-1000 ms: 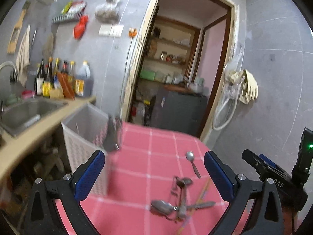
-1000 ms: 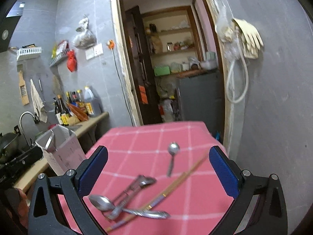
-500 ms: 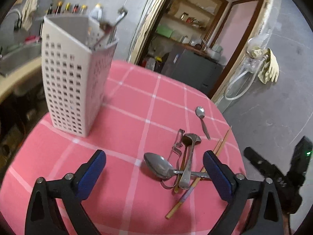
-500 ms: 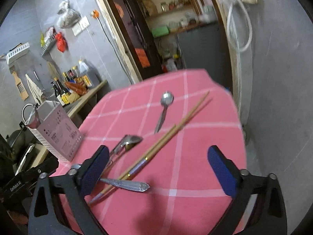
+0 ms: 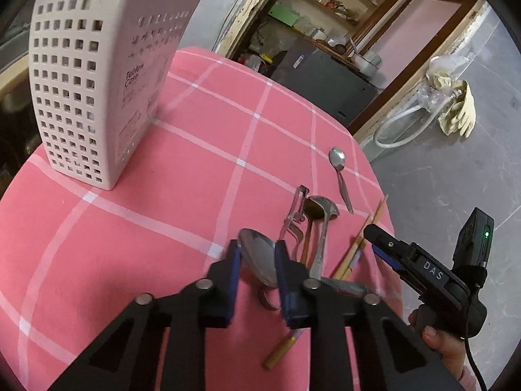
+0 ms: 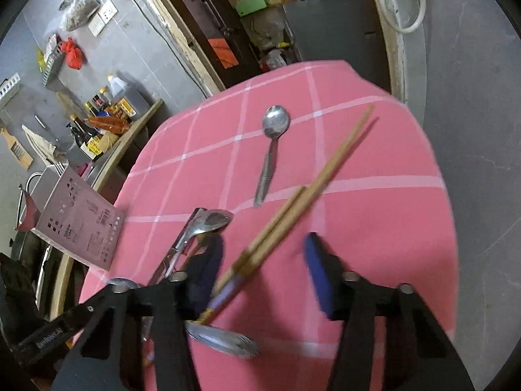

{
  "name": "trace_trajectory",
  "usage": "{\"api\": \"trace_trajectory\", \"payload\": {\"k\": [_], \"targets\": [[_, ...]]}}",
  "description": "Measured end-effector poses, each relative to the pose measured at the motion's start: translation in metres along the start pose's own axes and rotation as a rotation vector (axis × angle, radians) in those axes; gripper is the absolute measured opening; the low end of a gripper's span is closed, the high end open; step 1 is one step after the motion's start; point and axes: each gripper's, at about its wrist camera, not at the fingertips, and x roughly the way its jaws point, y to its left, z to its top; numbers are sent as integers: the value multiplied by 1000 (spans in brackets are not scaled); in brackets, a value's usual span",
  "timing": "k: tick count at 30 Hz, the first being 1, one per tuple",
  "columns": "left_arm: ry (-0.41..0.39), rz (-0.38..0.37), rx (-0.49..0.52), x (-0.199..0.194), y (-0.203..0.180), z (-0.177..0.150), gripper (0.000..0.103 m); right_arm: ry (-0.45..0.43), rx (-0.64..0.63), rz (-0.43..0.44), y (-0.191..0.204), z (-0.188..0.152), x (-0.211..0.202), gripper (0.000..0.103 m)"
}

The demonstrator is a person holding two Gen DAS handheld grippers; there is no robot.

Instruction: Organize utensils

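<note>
Printed in grey on the white perforated plastic utensil holder: "Table Case" or close to it, last letters of the first word unclear; smaller print below too fine to read. Stamped in white on the black body of the right gripper, seen from the left wrist view: "DAS", beside a lit green lamp. More white lettering on the left gripper's body in the right wrist view, not legible.

Left gripper angled down at the pink white-checked worktop, jaws closed in on the bowl of the large steel spoon, one blue pad at each edge. Spoon lying in the pile with a metal peeler and a steel ladle-shaped spoon.

Right gripper low over the worktop, gripped from behind by the right hand, jaws apart, astride the pair of wooden chopsticks, neither pad clearly touching them. Small steel teaspoon alone just beyond. Holder upright near the worktop's far left edge, well apart from the pile.
</note>
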Motion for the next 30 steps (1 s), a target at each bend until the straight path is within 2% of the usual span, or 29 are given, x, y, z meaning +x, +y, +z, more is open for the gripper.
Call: {"api": "trace_trajectory", "payload": {"k": [2,6,8,10,14,15,16,21,28,30], "targets": [[7,4,-9,3,2,4,11,17,-32,-60,13,3,7,43],[6,11,-10,3,6,11,6,48,-68,-157,30,5,14,42],[9,9,-12,4,7,14,5,60,-109,-225,40,3,17,37],[15,7,-6,5,6,16,5,66,-119,-247,44,1,17,30],[25,-7,18,3,4,19,5,87,-91,-230,42,0,9,25],[31,-14,23,3,3,19,5,89,-75,-218,41,-1,7,22],[34,-19,27,2,3,20,4,94,-62,-194,40,-2,5,13],[44,-42,70,-5,-4,24,3,122,-34,-132,28,-14,-6,9],[94,-66,74,-20,3,33,2,224,2,-57,22,-38,-15,6],[112,-72,77,-23,6,34,2,259,47,-41,19,-48,-13,6]]}}
